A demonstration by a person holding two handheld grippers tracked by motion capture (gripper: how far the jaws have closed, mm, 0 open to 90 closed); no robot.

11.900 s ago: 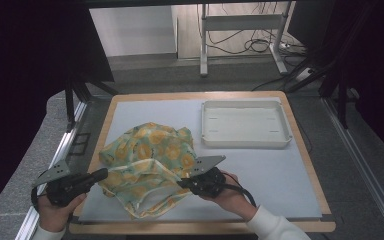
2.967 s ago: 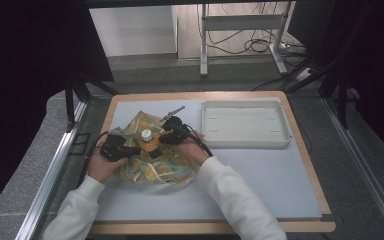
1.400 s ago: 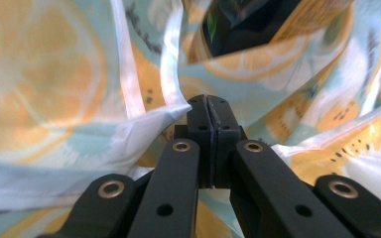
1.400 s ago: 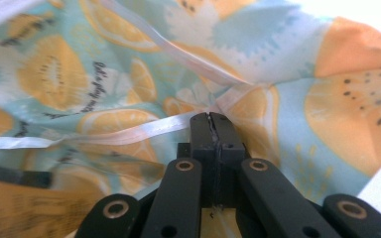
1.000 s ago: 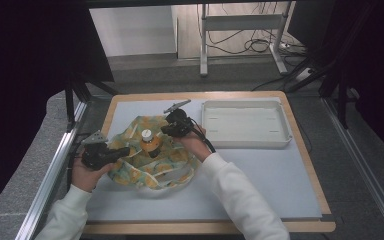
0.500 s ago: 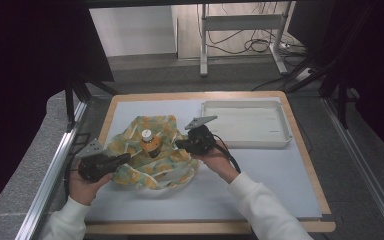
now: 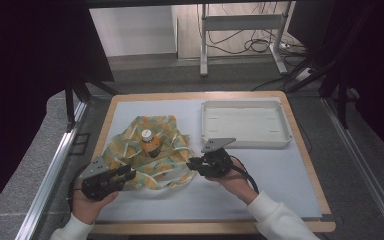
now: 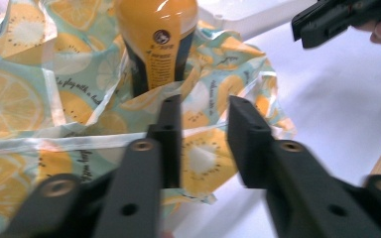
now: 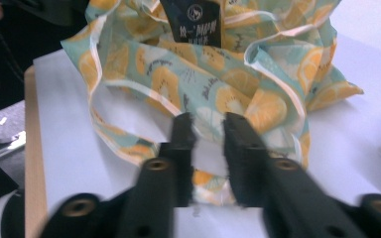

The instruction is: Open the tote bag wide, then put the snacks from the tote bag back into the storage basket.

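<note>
Now both hands [image 7: 92, 197] low beside bag [image 7: 150, 155]

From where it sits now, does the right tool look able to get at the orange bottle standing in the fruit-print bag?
Probably yes. The right tool sits open beside the bag, and the bottle stands upright with its neck and cap clear of the fabric. Only low crumpled bag folds lie between them.

Parted tongs [image 8: 203, 144] over fruit-print bag [image 8: 39, 109] holding orange bottle [image 8: 156, 44].
</note>
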